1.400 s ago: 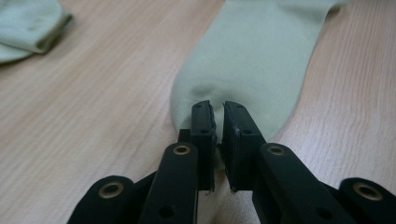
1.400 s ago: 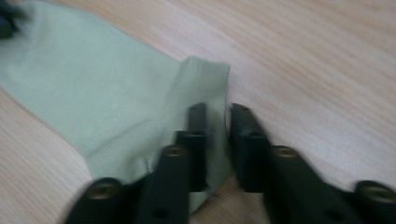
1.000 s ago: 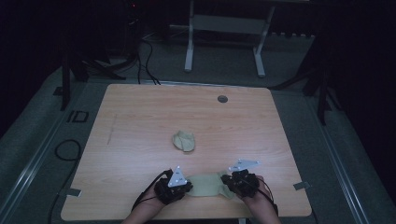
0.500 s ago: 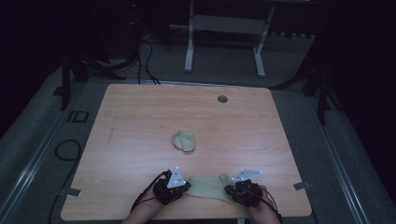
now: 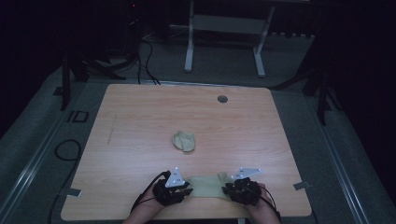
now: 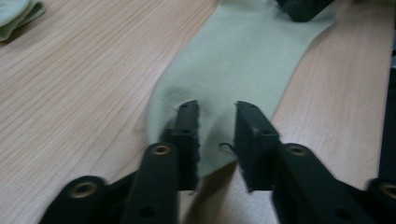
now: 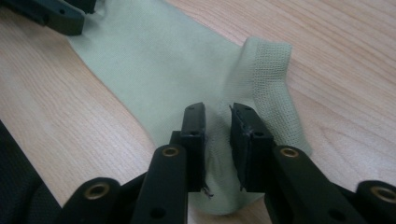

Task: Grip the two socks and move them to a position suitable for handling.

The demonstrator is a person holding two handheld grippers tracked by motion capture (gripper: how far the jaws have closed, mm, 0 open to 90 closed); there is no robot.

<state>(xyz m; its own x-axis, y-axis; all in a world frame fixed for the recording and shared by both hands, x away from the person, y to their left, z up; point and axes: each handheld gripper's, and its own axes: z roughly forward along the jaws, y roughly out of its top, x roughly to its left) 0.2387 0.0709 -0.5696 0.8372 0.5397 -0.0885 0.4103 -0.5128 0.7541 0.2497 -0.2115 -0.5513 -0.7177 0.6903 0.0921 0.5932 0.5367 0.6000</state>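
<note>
A pale green sock (image 5: 208, 186) lies flat along the table's front edge between my two grippers. My left gripper (image 5: 186, 189) holds its toe end; in the left gripper view the jaws (image 6: 215, 126) stand close together with the sock (image 6: 243, 60) pinched between them. My right gripper (image 5: 230, 190) holds the other end, its jaws (image 7: 217, 126) narrow on puckered cloth beside the ribbed cuff (image 7: 271, 79). The sock (image 7: 154, 60) stretches away to the left gripper (image 7: 51, 14). A second sock (image 5: 184, 141), balled up, sits at mid-table.
The wooden table (image 5: 140, 121) has a round cable hole (image 5: 222, 99) near its far edge. Beyond it stands a white desk frame (image 5: 224, 23). Cables (image 5: 65, 149) lie on the floor at the left. The balled sock (image 6: 14, 16) shows at the left gripper view's top left.
The right gripper moved toward the table's front edge, drawing the sock out longer and flatter. The left gripper stayed almost still.
</note>
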